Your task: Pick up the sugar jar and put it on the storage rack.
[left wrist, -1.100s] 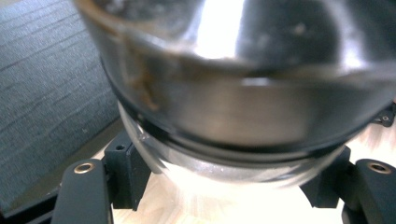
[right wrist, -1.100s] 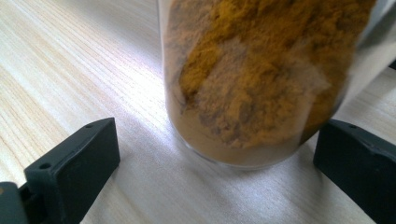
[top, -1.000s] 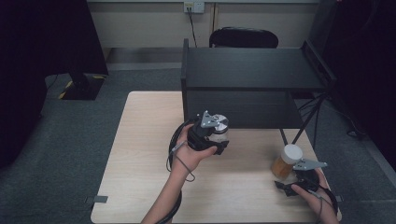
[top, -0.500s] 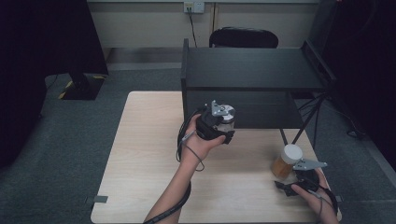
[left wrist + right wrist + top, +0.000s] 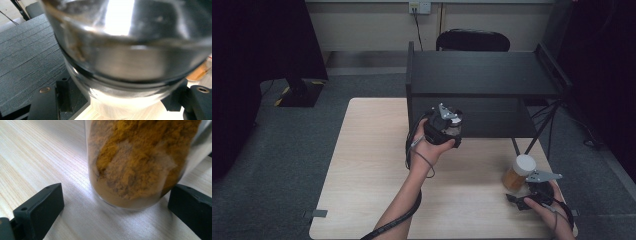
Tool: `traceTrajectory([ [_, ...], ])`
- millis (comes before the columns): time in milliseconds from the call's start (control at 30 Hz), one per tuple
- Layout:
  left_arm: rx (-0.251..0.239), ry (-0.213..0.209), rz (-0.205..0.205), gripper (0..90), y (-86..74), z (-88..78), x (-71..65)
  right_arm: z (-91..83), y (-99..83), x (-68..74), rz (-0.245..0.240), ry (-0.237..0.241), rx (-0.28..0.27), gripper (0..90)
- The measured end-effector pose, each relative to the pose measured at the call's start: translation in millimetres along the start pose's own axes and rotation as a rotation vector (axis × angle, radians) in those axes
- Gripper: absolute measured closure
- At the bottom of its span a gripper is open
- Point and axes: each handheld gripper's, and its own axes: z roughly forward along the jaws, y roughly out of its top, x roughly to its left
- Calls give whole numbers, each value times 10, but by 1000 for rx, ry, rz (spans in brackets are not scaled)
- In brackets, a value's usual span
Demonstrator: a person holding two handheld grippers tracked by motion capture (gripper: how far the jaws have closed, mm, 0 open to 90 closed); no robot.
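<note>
My left gripper is shut on a clear glass jar and holds it in the air at the front left of a black shelf unit, level with its lower board. In the left gripper view the jar sits between the two jaws, with the shelf top to the left. A white-lidded jar of orange powder stands on the table at the right. My right gripper is open around its base. In the right gripper view the powder jar stands apart from both jaws.
The light wooden table carries the black shelf unit at its far side. The unit's lower board is dark and open at the front. A black chair stands behind it. Grey carpet surrounds the table.
My left gripper has carried the glass jar to the right and farther from the person, up to the shelf's front. The right gripper and the powder jar have stayed put.
</note>
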Motion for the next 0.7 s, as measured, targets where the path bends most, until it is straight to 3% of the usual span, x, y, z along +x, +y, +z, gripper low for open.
traceTrajectory([
  [300, -13, 8, -29, 307, 16, 81, 26, 0, 0, -1, 0, 0, 0, 0],
  [700, -17, 27, -35, 307, 66, 172, 14, 0, -1, 0, 0, 0, 0, 0],
])
